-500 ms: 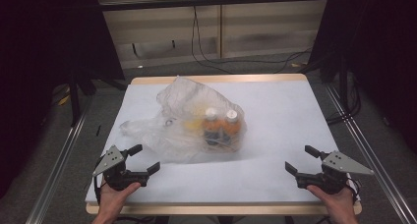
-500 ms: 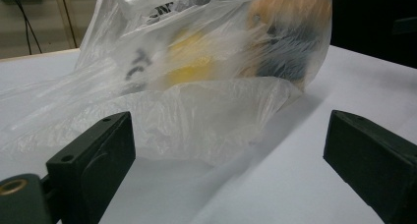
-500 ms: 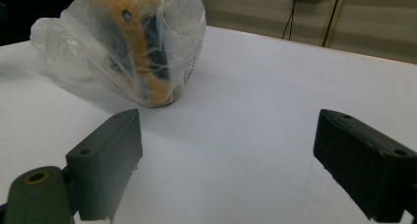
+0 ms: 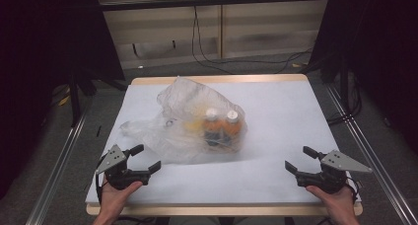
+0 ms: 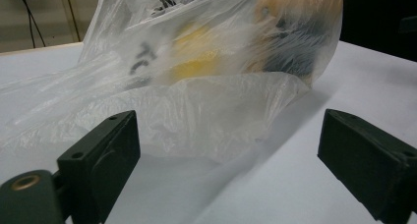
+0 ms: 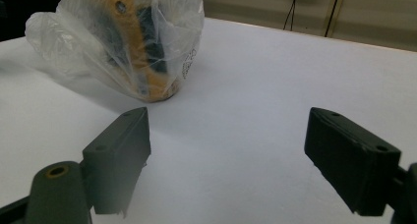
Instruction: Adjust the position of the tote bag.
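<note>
Crumpled clear plastic bag (image 4: 197,124) mid white table (image 4: 286,106), two white-capped orange bottles (image 4: 223,126) inside, black print on bag unreadable in left gripper view, possibly yellow item too, left gripper (image 4: 146,158) and right gripper (image 4: 298,159) both jaws apart, empty, near front edge.

A crumpled, see-through plastic bag (image 4: 187,121) lies on the white desk (image 4: 286,116), a little left of the middle. Inside its right part stand two orange bottles (image 4: 222,129) with white caps and dark labels, upright and side by side, touching. A yellowish thing shows through the film just left of them, too blurred to tell. The bag's loose, flattened end spreads toward the desk's left and near edges
</note>
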{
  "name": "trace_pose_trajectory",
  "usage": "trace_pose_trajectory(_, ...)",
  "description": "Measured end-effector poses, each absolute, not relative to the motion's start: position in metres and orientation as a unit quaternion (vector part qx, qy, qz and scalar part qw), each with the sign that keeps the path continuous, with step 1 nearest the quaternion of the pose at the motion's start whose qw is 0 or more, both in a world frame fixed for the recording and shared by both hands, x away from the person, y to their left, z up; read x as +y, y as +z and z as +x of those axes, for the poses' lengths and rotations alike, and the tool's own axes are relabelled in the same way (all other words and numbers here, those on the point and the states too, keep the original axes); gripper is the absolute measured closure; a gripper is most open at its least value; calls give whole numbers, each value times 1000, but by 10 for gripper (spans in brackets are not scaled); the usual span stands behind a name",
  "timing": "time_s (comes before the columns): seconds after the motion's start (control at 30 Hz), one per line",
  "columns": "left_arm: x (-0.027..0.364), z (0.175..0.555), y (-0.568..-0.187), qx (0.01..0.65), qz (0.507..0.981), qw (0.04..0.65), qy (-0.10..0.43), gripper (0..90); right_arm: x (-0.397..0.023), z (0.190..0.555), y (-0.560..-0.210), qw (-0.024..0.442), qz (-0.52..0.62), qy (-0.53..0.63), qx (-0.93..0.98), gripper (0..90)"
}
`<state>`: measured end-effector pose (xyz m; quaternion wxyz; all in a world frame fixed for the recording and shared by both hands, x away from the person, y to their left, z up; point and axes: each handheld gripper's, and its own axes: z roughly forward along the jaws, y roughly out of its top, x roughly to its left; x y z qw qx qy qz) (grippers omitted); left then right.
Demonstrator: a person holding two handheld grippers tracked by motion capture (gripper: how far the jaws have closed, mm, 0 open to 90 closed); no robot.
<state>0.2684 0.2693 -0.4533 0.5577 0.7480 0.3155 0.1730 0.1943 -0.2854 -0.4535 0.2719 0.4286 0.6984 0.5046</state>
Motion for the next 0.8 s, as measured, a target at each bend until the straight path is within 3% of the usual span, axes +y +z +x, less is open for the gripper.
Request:
trace_pose_trajectory(0.37,269,269,-448,312,746,562,173,164,-280,197,-454,255,422,504,709,224)
trace_pose_trajectory(0.8,260,278,-439,293,749,566,181,318,-278,197,-453,246,419,497,719,261)
